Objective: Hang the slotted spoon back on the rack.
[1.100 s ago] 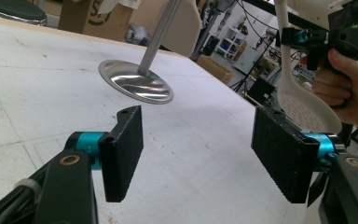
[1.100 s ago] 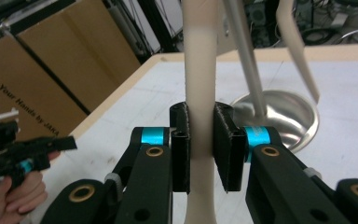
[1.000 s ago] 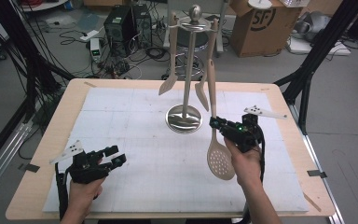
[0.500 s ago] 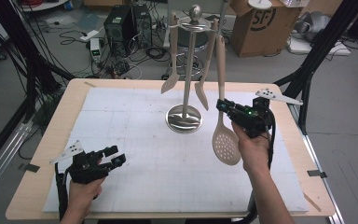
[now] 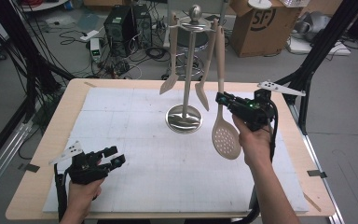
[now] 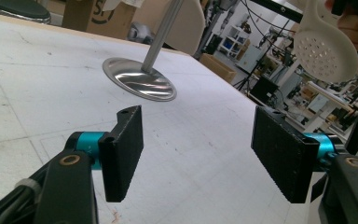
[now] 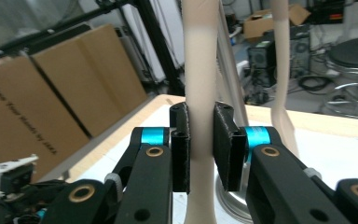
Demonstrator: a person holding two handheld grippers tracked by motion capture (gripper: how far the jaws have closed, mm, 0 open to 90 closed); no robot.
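A: Taking the utensil stand (image 5: 185,70) as our landmark, where do we place the slotted spoon (image 5: 223,109)?

B: Just to the right of the stand's pole, hanging upright and clear of the table mat (image 5: 135,158). Its perforated bowl (image 5: 226,138) points down, level with and to the right of the stand's round chrome base (image 5: 184,118); its handle rises towards the stand's top arms. Whether the handle's tip touches a hook, we cannot tell.

A: And what holds it?

B: The right gripper (image 5: 224,99), on the stand's right. In the right gripper view we see the two black pads (image 7: 225,140) pressed against both sides of the pale handle (image 7: 200,116), so the gripper (image 7: 200,144) is clamped on the spoon at mid-handle.

A: What else hangs on the stand?

B: A wooden spatula (image 5: 171,60) to the left of the pole and a second wooden utensil (image 5: 206,70) just right of it, between the pole and the spoon.

A: Where is the left gripper (image 5: 113,156)?

B: Well apart from the stand, towards the near left of the mat. In the left gripper view we see its jaws spread wide with nothing between them (image 6: 196,158); the pads (image 6: 123,149) face each other over bare mat. Beyond them lie the stand's base (image 6: 140,84) and, at upper right, the spoon's bowl (image 6: 324,51).
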